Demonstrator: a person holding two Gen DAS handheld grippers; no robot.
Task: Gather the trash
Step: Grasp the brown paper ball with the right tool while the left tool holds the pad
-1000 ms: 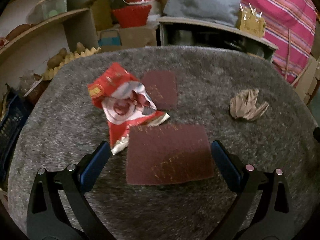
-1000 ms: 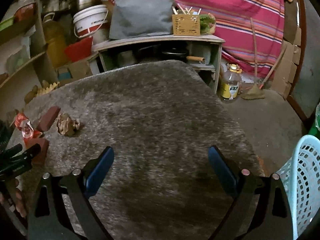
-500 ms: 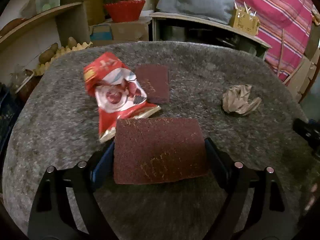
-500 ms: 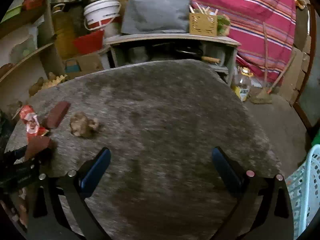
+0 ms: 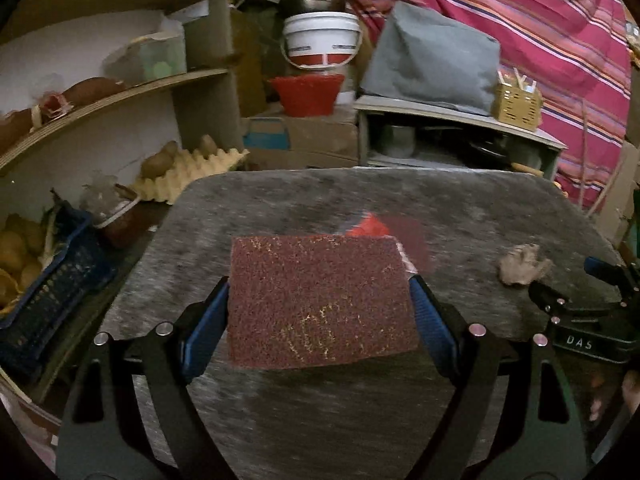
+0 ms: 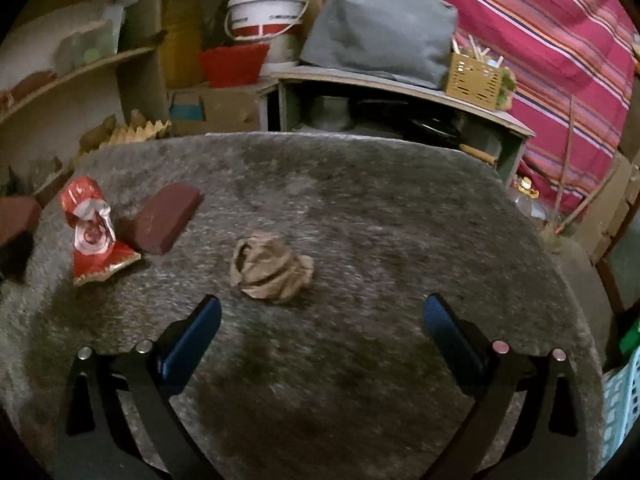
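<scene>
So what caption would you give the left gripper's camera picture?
Left gripper shut on a maroon scouring pad, lifted above the grey table.

Maroon speckled pad (image 5: 320,300), red-and-white wrapper (image 6: 94,232), tan crumpled paper (image 6: 270,266), grey carpet (image 6: 380,216), pink striped cloth (image 6: 540,28)

Left gripper (image 5: 319,312): two black angular fingers with blue pads and silver round screw heads. Right gripper (image 6: 322,334) is built the same (white letters "DAS" mark its black body in the left wrist view).
</scene>
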